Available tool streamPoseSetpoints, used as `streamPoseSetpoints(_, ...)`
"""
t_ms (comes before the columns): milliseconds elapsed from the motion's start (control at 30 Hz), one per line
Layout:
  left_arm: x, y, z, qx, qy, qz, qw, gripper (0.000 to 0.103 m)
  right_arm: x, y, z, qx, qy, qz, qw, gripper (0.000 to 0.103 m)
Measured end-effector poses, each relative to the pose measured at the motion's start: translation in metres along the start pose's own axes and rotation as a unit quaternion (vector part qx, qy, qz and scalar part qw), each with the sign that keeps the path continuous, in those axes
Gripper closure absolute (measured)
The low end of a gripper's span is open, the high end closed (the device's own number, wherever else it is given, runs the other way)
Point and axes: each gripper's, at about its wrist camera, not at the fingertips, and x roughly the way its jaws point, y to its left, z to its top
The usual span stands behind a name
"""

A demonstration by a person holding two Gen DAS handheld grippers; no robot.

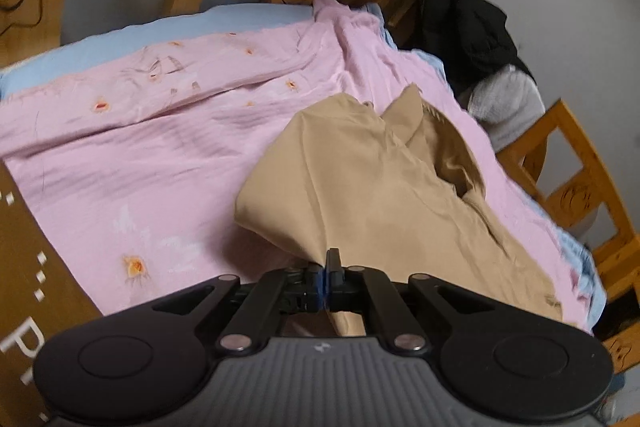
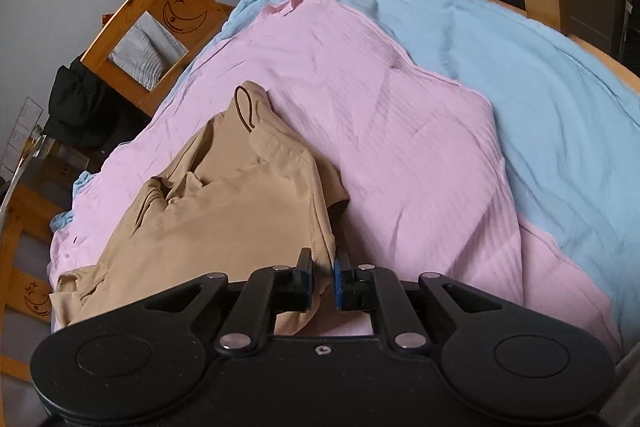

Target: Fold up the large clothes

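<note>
A tan garment (image 1: 372,187) lies bunched on a pink blanket (image 1: 140,155) on a bed. My left gripper (image 1: 325,279) is shut on the near edge of the tan garment and lifts it a little. In the right wrist view the same tan garment (image 2: 224,211) lies left of centre on the pink blanket (image 2: 400,155). My right gripper (image 2: 323,279) has its jaws narrowly apart, with the garment's hem between them. The pads do not clearly press the cloth.
A light blue sheet (image 2: 540,75) covers the mattress under the blanket. A wooden bed rail (image 2: 168,3) with star and moon carvings rings the bed. Dark clothes (image 1: 468,27) hang over the rail at one corner. A brown cardboard box (image 1: 24,267) stands at the left.
</note>
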Motion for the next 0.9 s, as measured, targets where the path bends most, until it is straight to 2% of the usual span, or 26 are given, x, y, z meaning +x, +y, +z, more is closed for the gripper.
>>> streamPoseSetpoints(100, 0.0, 0.003, -0.002, -0.003, -0.004, -0.002, 1.0, 0.1, 0.001, -0.003, -0.002, 0.007, 0.002, 0.0, 1.0, 0.092)
streamPoseSetpoints(200, 0.0, 0.004, -0.002, 0.002, 0.001, 0.005, 1.0, 0.093, 0.002, -0.003, -0.003, 0.008, 0.008, -0.008, 1.0, 0.091)
streamPoseSetpoints(333, 0.001, 0.008, 0.001, -0.007, 0.011, 0.009, 0.9999, 0.083, 0.0, 0.0, -0.002, 0.002, 0.003, -0.019, 1.0, 0.083)
streamPoseSetpoints(467, 0.003, 0.007, 0.002, 0.001, 0.012, 0.019, 0.9997, 0.075, 0.0, -0.001, -0.003, 0.004, 0.003, -0.021, 1.0, 0.081)
streamPoseSetpoints(533, 0.003, 0.006, 0.002, 0.005, 0.013, 0.025, 0.9996, 0.065, 0.001, -0.002, -0.002, 0.006, 0.006, -0.024, 1.0, 0.08)
streamPoseSetpoints(667, 0.002, 0.005, 0.002, 0.016, 0.011, 0.038, 0.9991, 0.05, 0.0, -0.001, -0.002, 0.004, 0.002, -0.029, 1.0, 0.077)
streamPoseSetpoints(767, -0.002, 0.0, 0.001, 0.029, 0.003, 0.059, 0.9979, 0.032, -0.002, -0.001, -0.003, 0.005, -0.002, -0.034, 0.999, 0.066)
streamPoseSetpoints(833, -0.007, -0.002, 0.0, 0.033, -0.011, 0.067, 0.9971, 0.017, -0.004, -0.001, -0.003, 0.006, -0.006, -0.038, 0.999, 0.052)
streamPoseSetpoints(900, -0.012, -0.004, 0.001, 0.034, -0.02, 0.071, 0.9967, 0.009, -0.006, -0.002, -0.002, 0.007, -0.01, -0.039, 0.999, 0.047)
